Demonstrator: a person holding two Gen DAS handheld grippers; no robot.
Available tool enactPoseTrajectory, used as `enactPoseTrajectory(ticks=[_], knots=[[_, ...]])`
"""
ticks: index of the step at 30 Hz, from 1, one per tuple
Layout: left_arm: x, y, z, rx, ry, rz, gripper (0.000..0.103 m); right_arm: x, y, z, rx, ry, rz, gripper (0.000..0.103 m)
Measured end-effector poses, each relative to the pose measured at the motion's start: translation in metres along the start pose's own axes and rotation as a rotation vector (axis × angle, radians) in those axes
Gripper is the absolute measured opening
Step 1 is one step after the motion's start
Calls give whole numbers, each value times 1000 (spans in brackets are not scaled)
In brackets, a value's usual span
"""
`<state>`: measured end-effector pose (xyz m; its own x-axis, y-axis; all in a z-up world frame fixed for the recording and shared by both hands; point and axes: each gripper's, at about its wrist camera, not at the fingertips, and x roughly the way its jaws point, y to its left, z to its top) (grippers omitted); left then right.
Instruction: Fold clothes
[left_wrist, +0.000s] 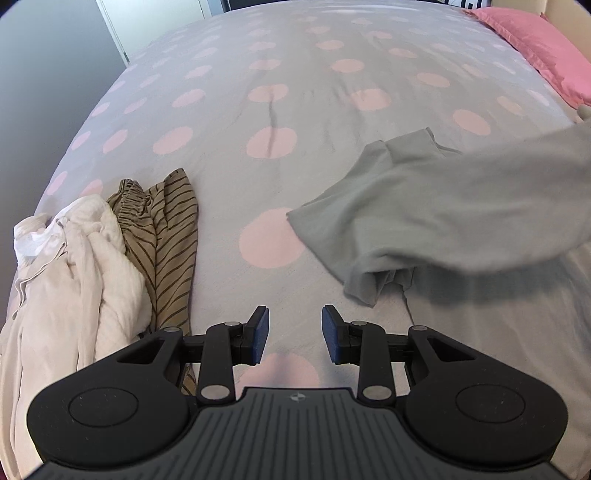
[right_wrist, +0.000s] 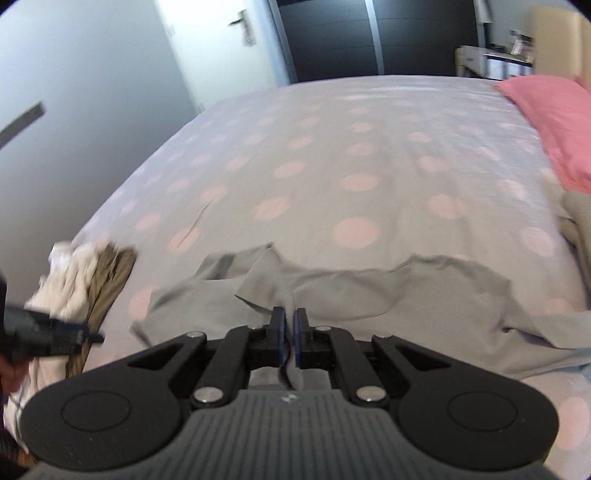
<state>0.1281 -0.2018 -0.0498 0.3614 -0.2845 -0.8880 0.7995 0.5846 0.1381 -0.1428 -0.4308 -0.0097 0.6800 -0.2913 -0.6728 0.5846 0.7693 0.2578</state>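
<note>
bed (left_wrist: 295, 110) with dotted grey cover fills the room's foreground; pink pillow (left_wrist: 546, 48) at 1 o'clock. grey garment (left_wrist: 443, 206) at 3 o'clock, edge pinched by closed right gripper (right_wrist: 290, 334); a thin pinch may slip. left gripper (left_wrist: 294, 332) open, empty; unfolded pile (left_wrist: 110, 258) at 9 o'clock.

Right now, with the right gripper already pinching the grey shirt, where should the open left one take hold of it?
Take the grey shirt at its loose near-left corner, which hangs crumpled nearest the left gripper. Come in low from the left, over the bare bedspread, jaws straddling the edge. The right gripper pinches a fold further right, so that would probably spread the shirt.
</note>
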Motion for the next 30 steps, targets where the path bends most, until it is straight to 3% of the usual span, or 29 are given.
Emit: enactPoseTrajectory(ticks=[6,10,15,23,30], knots=[[10,-11,-2,45,16,0,29,-25,-44,11,99,-55,-35,5],[19,-32,-5,133,16,-9,29,-28,-69,10,147,-67,-97,5],[26,-64,-8,267,-31,-45,29,-11,-95,-3,207,6,-156,5],[31,-104,-7,447,-164,-72,29,4,-107,-23,182,86,-175,6],[49,-133,-11,613,-203,-42,29,11,-117,-30,178,125,-184,6]])
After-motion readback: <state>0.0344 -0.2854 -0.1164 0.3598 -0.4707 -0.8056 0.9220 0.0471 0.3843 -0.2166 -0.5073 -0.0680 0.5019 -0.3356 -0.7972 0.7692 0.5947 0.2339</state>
